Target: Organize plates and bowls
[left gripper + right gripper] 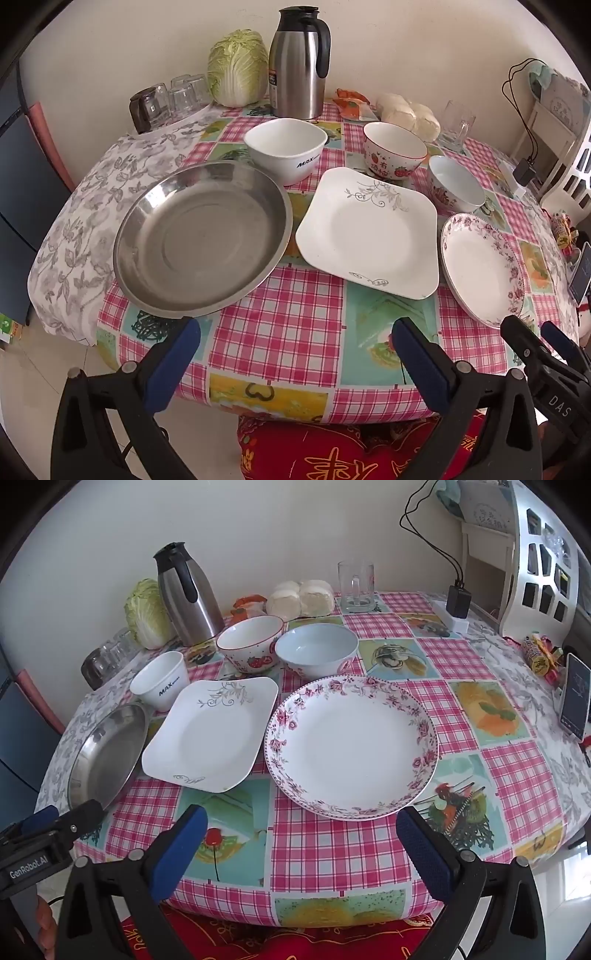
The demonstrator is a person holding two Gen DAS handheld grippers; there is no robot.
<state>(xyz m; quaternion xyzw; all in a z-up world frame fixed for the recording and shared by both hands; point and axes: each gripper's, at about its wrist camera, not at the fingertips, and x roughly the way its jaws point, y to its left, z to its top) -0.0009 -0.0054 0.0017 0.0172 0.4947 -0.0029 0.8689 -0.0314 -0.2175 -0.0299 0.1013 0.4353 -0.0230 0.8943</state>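
Partly hidden behind steel jug [186,598]: green cabbage [146,614]. Along desk [295,350] near edge, all mouth-up: round steel dish [201,240], square white plate [369,230], round floral-rimmed plate [351,744]; behind, three bowls. Left claw [295,360] and right claw [301,845] spread wide, empty, hovering off near edge.

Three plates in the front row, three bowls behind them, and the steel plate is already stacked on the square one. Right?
Not quite. The steel plate is not stacked: it sits on the table beside the square plate, to its left, as the left wrist view shows. The rest holds: the floral plate completes the front row, with the MAX bowl, strawberry bowl and pale bowl behind.
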